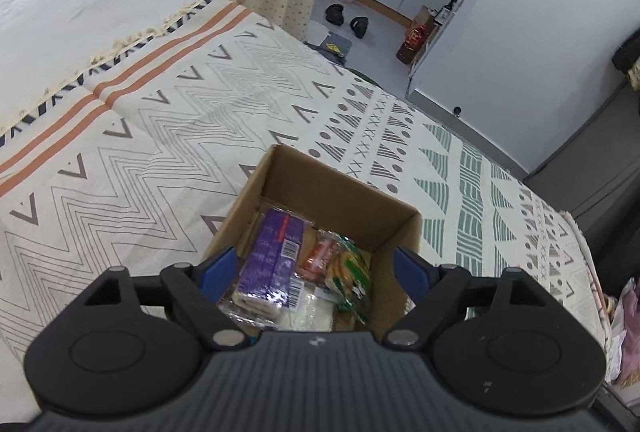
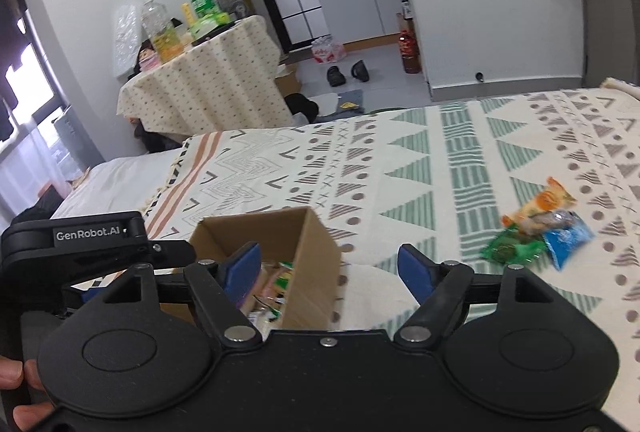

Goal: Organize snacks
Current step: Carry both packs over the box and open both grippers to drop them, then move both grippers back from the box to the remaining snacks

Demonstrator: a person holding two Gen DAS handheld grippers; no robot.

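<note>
An open cardboard box point(image 1: 340, 192) stands on the patterned bedspread point(image 1: 168, 136). Inside lie a purple wafer pack point(image 1: 268, 264), an orange snack point(image 1: 320, 252) and a green packet point(image 1: 352, 276). My left gripper point(image 1: 314, 272) hovers open just above the box, nothing between its blue pads. In the right wrist view the same box point(image 2: 312, 260) sits low and left of centre, with my right gripper point(image 2: 330, 266) open over its right edge. Loose on the bedspread to the right are an orange snack pack point(image 2: 540, 204), a green packet point(image 2: 512, 248) and a blue packet point(image 2: 568, 240).
The left gripper's black body point(image 2: 92, 236) shows at the left of the right wrist view, with a person's fingers point(image 2: 16, 384) below it. A cloth-covered table point(image 2: 208, 72) with bottles stands beyond the bed. Slippers point(image 2: 346, 72) lie on the floor.
</note>
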